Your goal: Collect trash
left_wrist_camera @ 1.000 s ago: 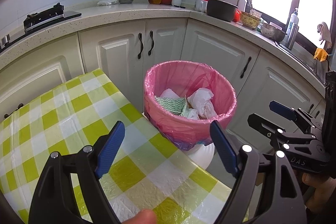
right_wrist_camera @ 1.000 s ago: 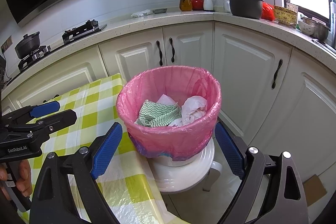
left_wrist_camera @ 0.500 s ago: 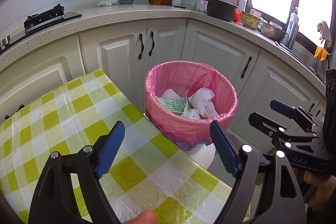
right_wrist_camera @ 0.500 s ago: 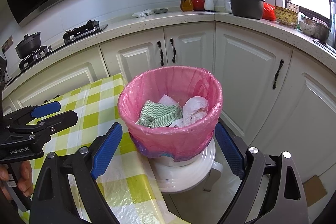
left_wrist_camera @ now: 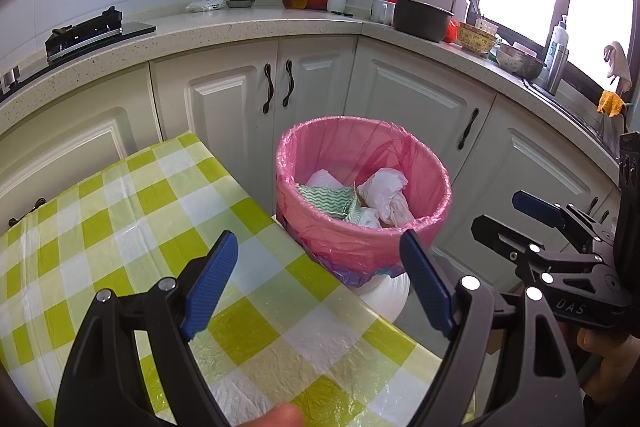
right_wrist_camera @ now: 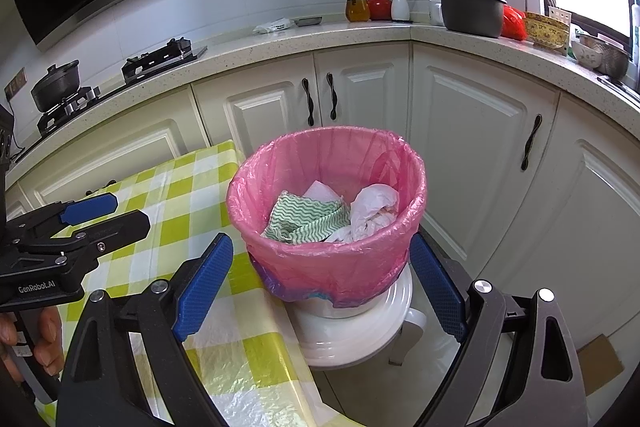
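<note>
— Looking at the left hand-held gripper (left_wrist_camera: 318,283), are its jaws spread wide with nothing between them?

— Yes, and the right hand-held gripper (right_wrist_camera: 322,287) is just as wide and just as empty. Both angle down toward the pink-lined bin (right_wrist_camera: 326,211).

— Where does the bin sit?

— On a white stool (right_wrist_camera: 360,331), just beside the edge of the checked worktop (left_wrist_camera: 132,227), I guess so that rubbish can go straight in. From the left wrist view it lies at about one o'clock; from the right, dead ahead at twelve.

— And the trash?

— A green zigzag cloth (right_wrist_camera: 304,219) and crumpled white paper (right_wrist_camera: 372,207) lie inside already. I see none on the visible worktop, so collecting looks nearly done; gathering the pink liner may come next.
</note>
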`<state>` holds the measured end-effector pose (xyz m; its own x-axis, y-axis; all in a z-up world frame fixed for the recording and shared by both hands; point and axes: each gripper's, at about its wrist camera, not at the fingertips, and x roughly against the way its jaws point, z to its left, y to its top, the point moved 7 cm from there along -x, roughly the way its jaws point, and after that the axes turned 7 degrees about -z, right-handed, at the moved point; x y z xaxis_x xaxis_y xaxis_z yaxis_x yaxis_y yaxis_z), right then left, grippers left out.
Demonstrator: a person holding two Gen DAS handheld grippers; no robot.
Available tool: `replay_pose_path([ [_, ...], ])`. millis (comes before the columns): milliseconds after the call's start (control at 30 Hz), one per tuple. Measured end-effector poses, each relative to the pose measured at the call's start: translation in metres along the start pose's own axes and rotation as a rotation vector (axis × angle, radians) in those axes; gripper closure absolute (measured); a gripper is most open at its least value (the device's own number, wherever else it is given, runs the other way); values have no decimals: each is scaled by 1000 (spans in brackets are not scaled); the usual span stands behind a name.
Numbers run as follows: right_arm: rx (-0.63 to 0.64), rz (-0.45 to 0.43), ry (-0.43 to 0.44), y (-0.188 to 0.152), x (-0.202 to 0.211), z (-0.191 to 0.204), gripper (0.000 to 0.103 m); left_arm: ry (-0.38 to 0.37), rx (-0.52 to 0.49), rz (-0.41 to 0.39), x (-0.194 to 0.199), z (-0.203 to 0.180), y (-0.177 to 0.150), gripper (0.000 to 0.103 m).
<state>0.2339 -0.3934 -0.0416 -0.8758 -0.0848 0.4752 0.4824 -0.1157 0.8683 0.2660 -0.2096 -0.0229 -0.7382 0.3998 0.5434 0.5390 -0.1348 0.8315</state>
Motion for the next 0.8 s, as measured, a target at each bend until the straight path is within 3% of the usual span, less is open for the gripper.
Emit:
replay_pose_path([
  [800, 0, 0, 1, 0, 0, 0, 18, -3, -3, -1, 0, -1, 1, 23],
])
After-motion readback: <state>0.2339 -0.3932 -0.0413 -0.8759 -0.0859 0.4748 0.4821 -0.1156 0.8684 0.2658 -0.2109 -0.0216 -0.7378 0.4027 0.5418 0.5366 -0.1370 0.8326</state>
